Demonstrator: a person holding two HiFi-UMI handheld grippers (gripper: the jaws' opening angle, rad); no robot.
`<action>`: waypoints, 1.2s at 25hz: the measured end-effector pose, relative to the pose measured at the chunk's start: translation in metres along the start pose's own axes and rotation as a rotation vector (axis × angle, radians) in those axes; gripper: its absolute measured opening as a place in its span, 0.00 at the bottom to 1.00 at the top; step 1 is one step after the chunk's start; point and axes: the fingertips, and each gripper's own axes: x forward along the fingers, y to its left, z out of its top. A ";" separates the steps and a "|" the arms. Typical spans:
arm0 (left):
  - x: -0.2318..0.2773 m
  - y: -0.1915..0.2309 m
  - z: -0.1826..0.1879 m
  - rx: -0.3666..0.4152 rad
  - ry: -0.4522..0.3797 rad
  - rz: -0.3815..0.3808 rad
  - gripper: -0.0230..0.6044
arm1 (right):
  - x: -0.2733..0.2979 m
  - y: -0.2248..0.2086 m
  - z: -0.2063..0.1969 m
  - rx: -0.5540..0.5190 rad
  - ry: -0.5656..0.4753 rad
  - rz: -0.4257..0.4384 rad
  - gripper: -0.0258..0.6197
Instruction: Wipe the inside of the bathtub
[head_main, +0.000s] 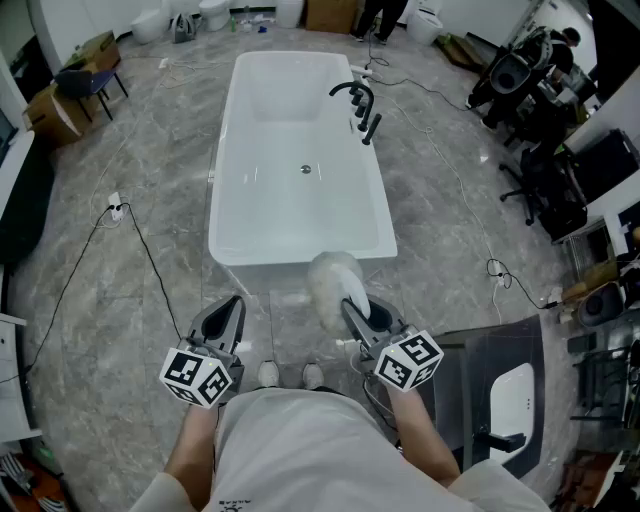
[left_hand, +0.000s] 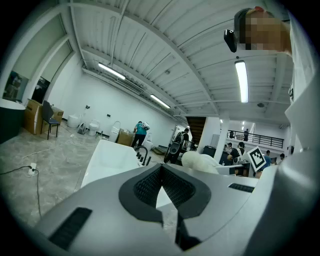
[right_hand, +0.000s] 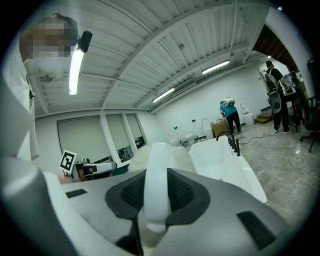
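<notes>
Duster (head_main: 335, 285) lengthwise toward bathtub (head_main: 290, 215), in right gripper (head_main: 358, 312)

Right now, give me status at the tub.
Left claw shut, empty. Right claw shut on duster. Duster short of bathtub, not in it yet. Black faucet on right rim.

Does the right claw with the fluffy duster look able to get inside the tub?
Probably yes: the right claw holds the duster right at the near end of the open tub, with nothing between them.
</notes>
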 end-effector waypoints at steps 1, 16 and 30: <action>-0.002 -0.001 0.000 0.004 0.003 -0.002 0.05 | -0.001 0.002 0.000 0.001 0.000 -0.001 0.18; -0.012 0.005 0.001 0.044 0.028 -0.037 0.05 | 0.004 0.020 -0.009 -0.013 0.010 -0.024 0.19; -0.029 0.027 -0.003 0.035 0.033 -0.085 0.05 | 0.011 0.038 -0.034 0.026 0.035 -0.074 0.19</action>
